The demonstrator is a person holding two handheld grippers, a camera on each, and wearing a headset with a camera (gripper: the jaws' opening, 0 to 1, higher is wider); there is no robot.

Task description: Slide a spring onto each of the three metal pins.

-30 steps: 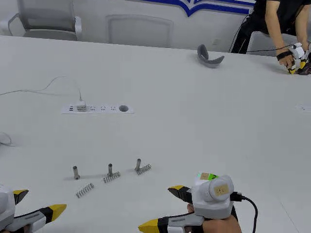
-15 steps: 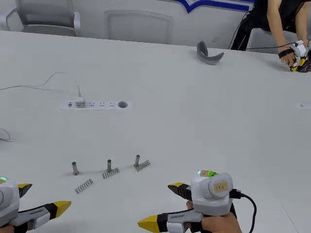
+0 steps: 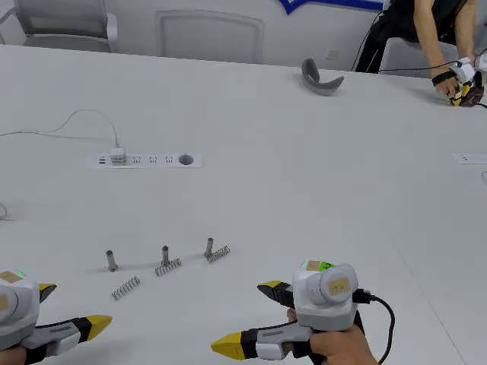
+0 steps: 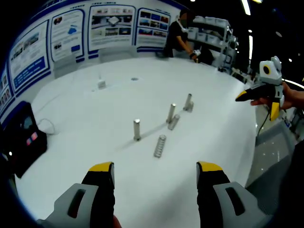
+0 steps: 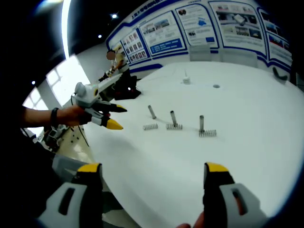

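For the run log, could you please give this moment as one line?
left claw open, empty | right claw open, empty | pins upright, bare | springs lying alongside

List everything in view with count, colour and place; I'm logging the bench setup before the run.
table: 1, white, spans the head view.
pins: 3, grey metal, upright in a row, near left of the table.
springs: 3, silver, lying flat, one beside each pin, none on a pin.
power strip: 1, white, beyond the pins, one plug at its left end.
cable: 1, pale, runs left from the plug.
band: 1, grey, curved, far side of the table.
chairs: 2, grey, behind the far edge.
person: 1, dark top, far right corner.
left gripper: 1, white with yellow tips, open, bottom left.
right gripper: 1, same colours, open, bottom centre.
hand: 1, holding the right gripper.
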